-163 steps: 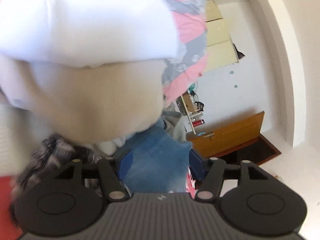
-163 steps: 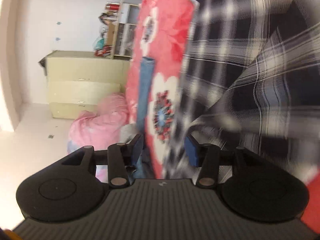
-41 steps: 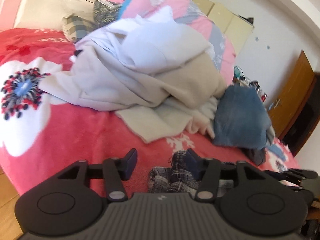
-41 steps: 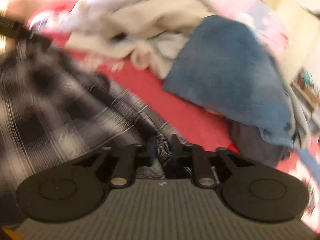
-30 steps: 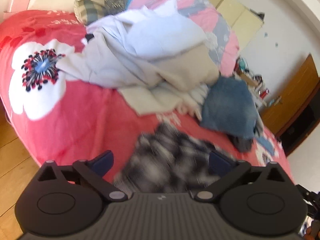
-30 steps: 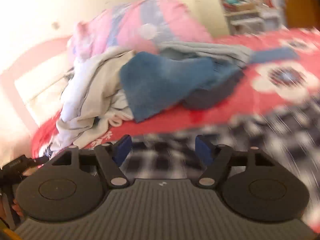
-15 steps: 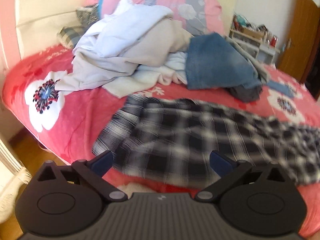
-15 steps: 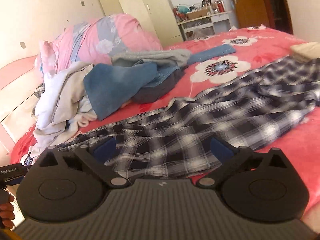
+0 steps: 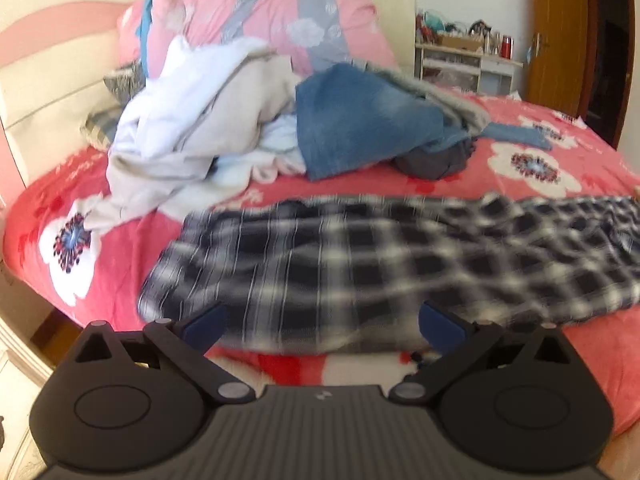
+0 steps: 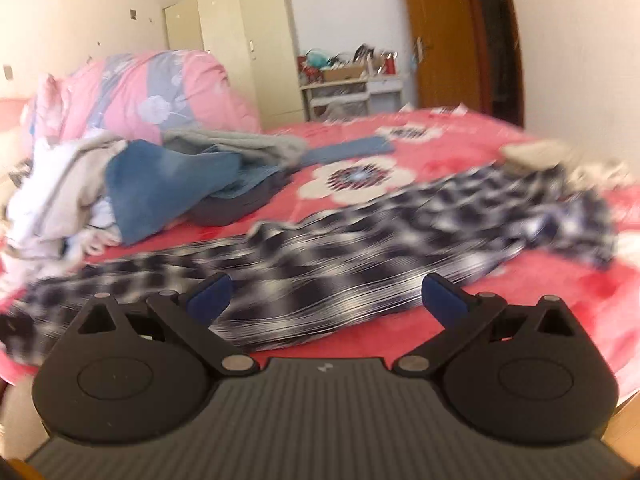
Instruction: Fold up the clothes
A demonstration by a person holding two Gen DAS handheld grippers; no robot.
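The checked shirt (image 9: 400, 256) lies spread across the red flowered blanket (image 9: 120, 248), near the bed's front edge. Behind it sits a heap of clothes (image 9: 208, 120) with jeans (image 9: 360, 124) on its right side. The left gripper (image 9: 322, 326) and right gripper (image 10: 326, 296) hang spread wide, grasping nothing, just short of the shirt. Blur hides the shirt's collar, possibly at the right end.

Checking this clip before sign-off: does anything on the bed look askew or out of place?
The plaid shirt lies spread but rumpled and slanting across the red blanket, its near edge hanging off the side. Behind it, unfolded clothes sit in a heap. Both grippers are open and empty.
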